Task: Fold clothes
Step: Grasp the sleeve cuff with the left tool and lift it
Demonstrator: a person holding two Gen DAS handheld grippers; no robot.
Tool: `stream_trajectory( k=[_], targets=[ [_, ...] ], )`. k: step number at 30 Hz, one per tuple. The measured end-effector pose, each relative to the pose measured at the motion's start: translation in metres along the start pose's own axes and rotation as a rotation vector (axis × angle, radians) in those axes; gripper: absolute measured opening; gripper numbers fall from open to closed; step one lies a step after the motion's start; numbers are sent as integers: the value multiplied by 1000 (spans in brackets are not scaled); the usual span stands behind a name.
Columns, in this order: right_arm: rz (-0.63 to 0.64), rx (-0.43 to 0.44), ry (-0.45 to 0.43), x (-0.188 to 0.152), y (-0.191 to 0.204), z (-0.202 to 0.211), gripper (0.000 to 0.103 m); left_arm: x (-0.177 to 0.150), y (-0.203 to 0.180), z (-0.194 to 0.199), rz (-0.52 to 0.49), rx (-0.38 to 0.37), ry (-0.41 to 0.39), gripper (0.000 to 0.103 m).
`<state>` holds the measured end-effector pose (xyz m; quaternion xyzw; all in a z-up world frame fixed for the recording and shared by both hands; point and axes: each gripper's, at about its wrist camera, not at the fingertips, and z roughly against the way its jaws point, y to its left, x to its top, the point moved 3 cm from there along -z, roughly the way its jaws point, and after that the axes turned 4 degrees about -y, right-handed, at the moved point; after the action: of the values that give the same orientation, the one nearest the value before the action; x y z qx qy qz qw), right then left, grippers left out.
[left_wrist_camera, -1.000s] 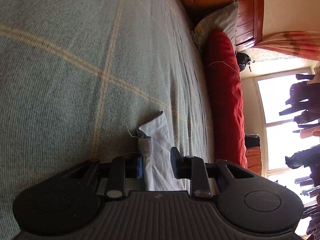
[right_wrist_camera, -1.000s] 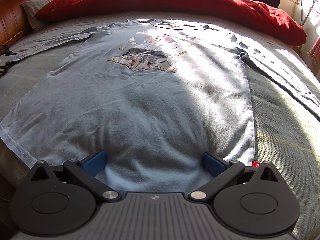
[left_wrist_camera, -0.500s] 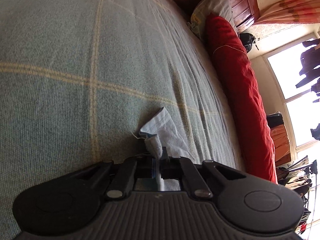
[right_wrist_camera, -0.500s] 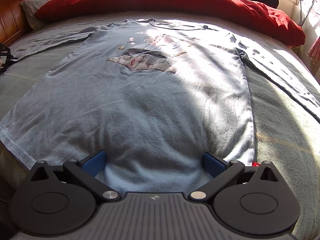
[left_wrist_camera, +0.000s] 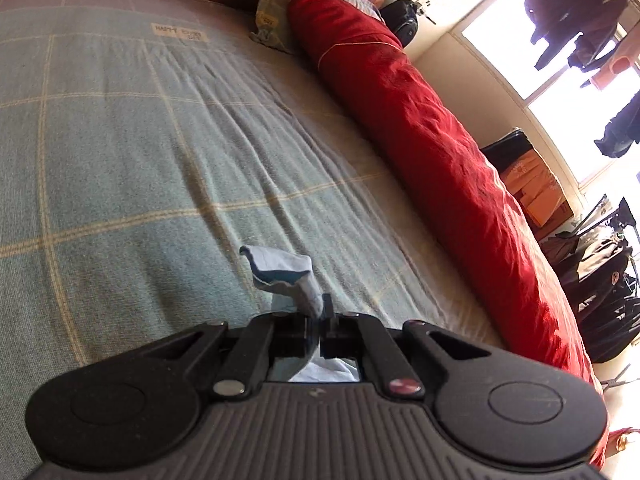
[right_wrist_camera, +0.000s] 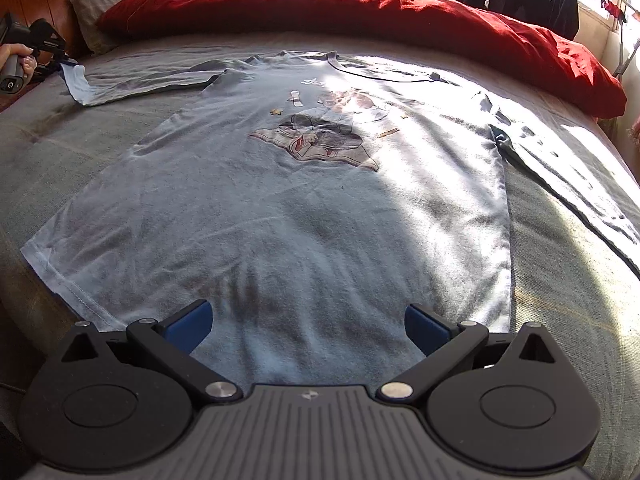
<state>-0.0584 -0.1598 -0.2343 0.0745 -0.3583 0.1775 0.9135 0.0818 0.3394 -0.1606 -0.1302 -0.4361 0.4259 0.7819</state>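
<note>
The left gripper [left_wrist_camera: 318,326] is clamped on the cuff of the shirt's long sleeve [right_wrist_camera: 140,84], lifted just off the bedspread [left_wrist_camera: 120,152] near the headboard-side edge of the bed. The right gripper [right_wrist_camera: 308,326] hangs wide apart and empty over the hem. The light-blue shirt [right_wrist_camera: 280,208] lies flat, face up, its long axis running from the hem at the near edge to the collar by the red duvet [right_wrist_camera: 360,12]. The held sleeve stretches sideways, so the body lies inward from the left gripper.

Each claw [right_wrist_camera: 308,322] is matte black with ribbed housing, round hubs, silver pivot screws and blue pads [right_wrist_camera: 190,322].
</note>
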Motion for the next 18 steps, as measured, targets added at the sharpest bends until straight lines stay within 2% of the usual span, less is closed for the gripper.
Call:
stream_trajectory(
  k=[8,18],
  targets=[
    [-11,31,-32,-7,-5,18,103,-17,-102,12,-179,-88,29,1],
    [-49,54,-81,-15,-17,35,103,-67,-209,28,-351,-199,74,1]
  ],
)
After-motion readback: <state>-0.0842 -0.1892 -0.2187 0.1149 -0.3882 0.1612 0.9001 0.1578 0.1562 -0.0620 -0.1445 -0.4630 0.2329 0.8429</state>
